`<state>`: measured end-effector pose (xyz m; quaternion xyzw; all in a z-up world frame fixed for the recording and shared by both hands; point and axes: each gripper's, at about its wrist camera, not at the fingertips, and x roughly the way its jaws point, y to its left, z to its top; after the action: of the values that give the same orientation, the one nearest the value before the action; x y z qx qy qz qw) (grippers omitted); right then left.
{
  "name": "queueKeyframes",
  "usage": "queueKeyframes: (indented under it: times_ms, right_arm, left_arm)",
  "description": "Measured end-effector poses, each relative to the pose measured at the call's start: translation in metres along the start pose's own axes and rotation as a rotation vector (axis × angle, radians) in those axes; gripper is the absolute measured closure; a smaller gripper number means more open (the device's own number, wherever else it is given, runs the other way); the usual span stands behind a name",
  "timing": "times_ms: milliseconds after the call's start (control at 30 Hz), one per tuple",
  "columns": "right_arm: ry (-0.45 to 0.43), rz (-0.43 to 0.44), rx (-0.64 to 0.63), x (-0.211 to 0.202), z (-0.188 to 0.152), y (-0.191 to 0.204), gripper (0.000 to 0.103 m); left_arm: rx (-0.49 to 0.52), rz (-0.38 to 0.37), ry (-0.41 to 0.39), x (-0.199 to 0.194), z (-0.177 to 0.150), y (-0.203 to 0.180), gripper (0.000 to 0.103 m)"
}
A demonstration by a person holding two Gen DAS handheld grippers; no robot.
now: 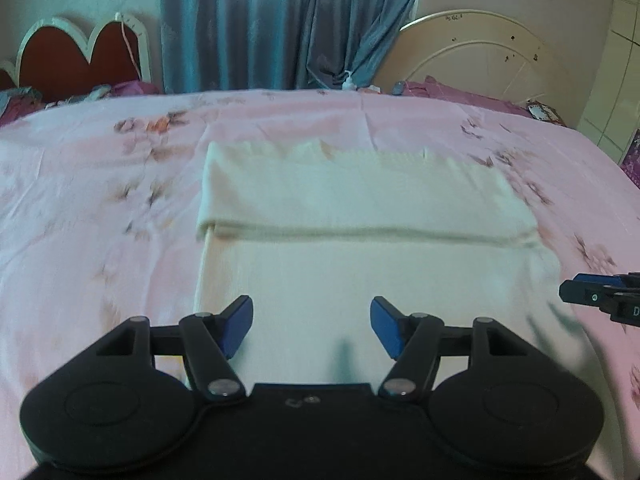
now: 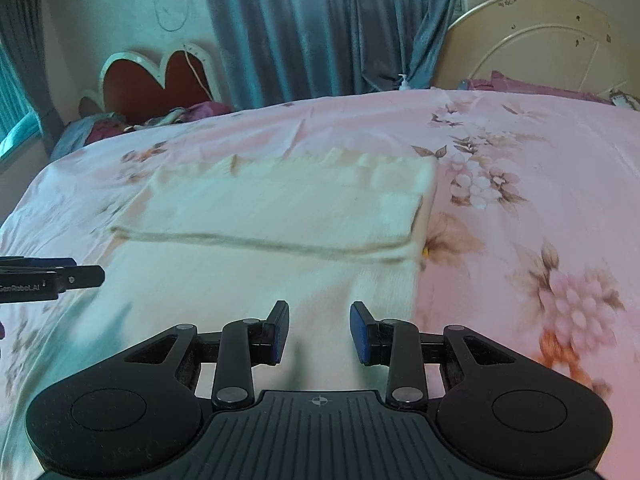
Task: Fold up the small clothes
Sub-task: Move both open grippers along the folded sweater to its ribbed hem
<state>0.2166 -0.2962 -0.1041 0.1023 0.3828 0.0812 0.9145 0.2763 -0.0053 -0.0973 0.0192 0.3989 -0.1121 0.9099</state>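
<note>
Two tools hang released over a bed: the left tool with its blue pads spread wide, the right tool with a narrower gap, and nothing between the pads of either. Just beyond both lies one cream garment, flat on the pink floral bedsheet, its far part folded over toward the tools so a doubled band crosses its middle. Behind the garment stand a blue curtain and a red heart-shaped headboard. The risk now, by the look of it: a pinch that catches only the top layer, or snags the sheet beneath, would drag the fold crooked. Count: two tools, one garment, one fold.
</note>
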Motion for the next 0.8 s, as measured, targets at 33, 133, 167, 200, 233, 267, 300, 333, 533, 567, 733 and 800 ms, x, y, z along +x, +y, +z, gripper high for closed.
queueKeyframes:
  times_ms: [33,133,167,200,233,267,300,333,533,567,733,800]
  right_arm:
    - [-0.003,-0.004,0.001,-0.006,-0.006,0.004,0.07]
    - [-0.008,-0.016,0.017,-0.022,-0.022,0.014,0.069]
    - [-0.012,-0.024,0.023,-0.028,-0.028,0.019,0.069]
    - [-0.015,-0.032,0.028,-0.034,-0.033,0.023,0.069]
    - [-0.017,-0.039,0.037,-0.041,-0.038,0.028,0.069]
    - [-0.018,-0.043,0.044,-0.047,-0.043,0.032,0.069]
    - [-0.018,-0.046,0.047,-0.053,-0.048,0.037,0.069]
    - [-0.018,-0.051,0.044,-0.058,-0.052,0.041,0.069]
    - [-0.048,-0.118,0.039,-0.093,-0.085,0.066,0.037]
    - [-0.051,-0.127,0.042,-0.099,-0.09,0.069,0.037]
    - [-0.039,-0.161,0.065,-0.12,-0.113,0.074,0.037]
    - [-0.038,-0.175,0.075,-0.128,-0.121,0.074,0.037]
  left_arm:
    - [-0.009,-0.004,0.01,-0.004,-0.007,0.002,0.039]
    - [-0.025,-0.026,0.034,-0.014,-0.026,0.008,0.039]
    - [-0.022,-0.034,0.037,-0.018,-0.031,0.009,0.039]
    - [-0.015,-0.043,0.037,-0.023,-0.036,0.011,0.039]
    - [-0.008,-0.046,0.036,-0.028,-0.041,0.012,0.039]
    - [-0.001,-0.049,0.037,-0.033,-0.045,0.014,0.039]
    - [0.001,-0.053,0.038,-0.038,-0.05,0.016,0.039]
    - [-0.001,-0.053,0.038,-0.044,-0.054,0.018,0.039]
    - [-0.013,-0.065,0.046,-0.078,-0.086,0.037,0.034]
    - [-0.006,-0.07,0.048,-0.083,-0.092,0.038,0.034]
    - [-0.011,-0.08,0.061,-0.104,-0.12,0.047,0.035]
    - [-0.009,-0.08,0.068,-0.111,-0.13,0.051,0.035]
